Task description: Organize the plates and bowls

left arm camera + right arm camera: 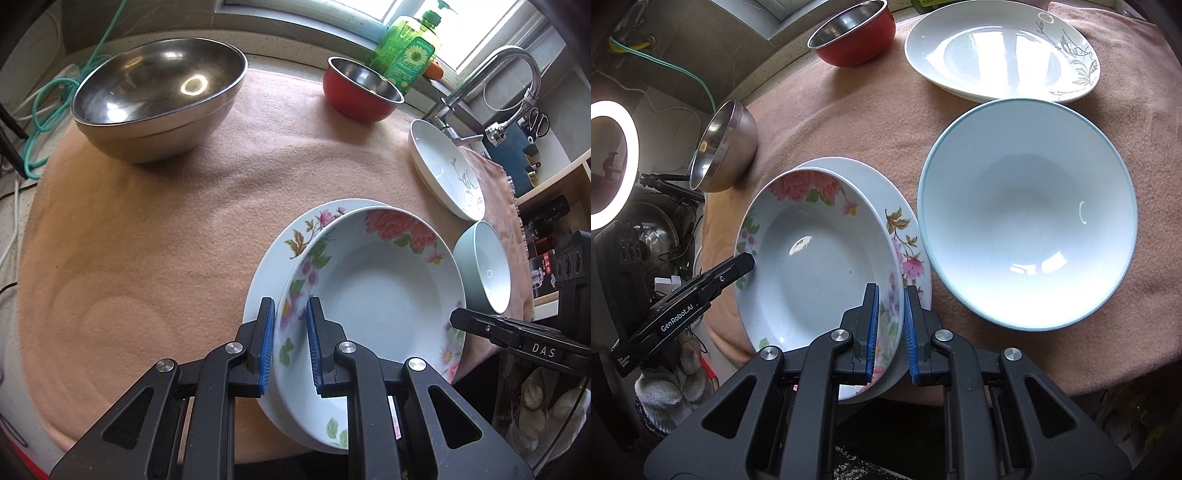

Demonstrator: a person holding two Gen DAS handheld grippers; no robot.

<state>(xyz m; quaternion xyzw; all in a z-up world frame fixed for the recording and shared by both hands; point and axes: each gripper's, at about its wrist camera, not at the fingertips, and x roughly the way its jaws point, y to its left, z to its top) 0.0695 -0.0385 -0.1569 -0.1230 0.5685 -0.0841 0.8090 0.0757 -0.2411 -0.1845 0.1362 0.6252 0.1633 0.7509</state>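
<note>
Both tools clamped on one dish. Left tool [290,341] pinching near-left rim of deep white floral-rimmed ceramic plate [373,291]; right tool [891,325] pinching opposite rim of same plate. Plate nested, slightly off-centre, over flat white floral-patterned plate [295,236] lying on peach felt cloth [147,229] covering the worktop.

Surroundings: pale-green ceramic bowl with white interior [1027,214] just beside stack on right tool's side; white shallow plate with grey leaf print [1001,51] beyond it; small red bowl with steel lining [360,90] and large stainless-steel mixing bowl [159,96] towards far edge, well apart.

Step judged: seating deep plate onto flat one. To do well:
- Keep both clamps firm until the plate sits steady.
- Lower both sides level; avoid tilting towards one tool.
- Centre over lower plate before letting go; offset visible now.
- Watch clearance to green bowl at right.
- Part the tools together, then withdraw without dragging the rim.
</note>
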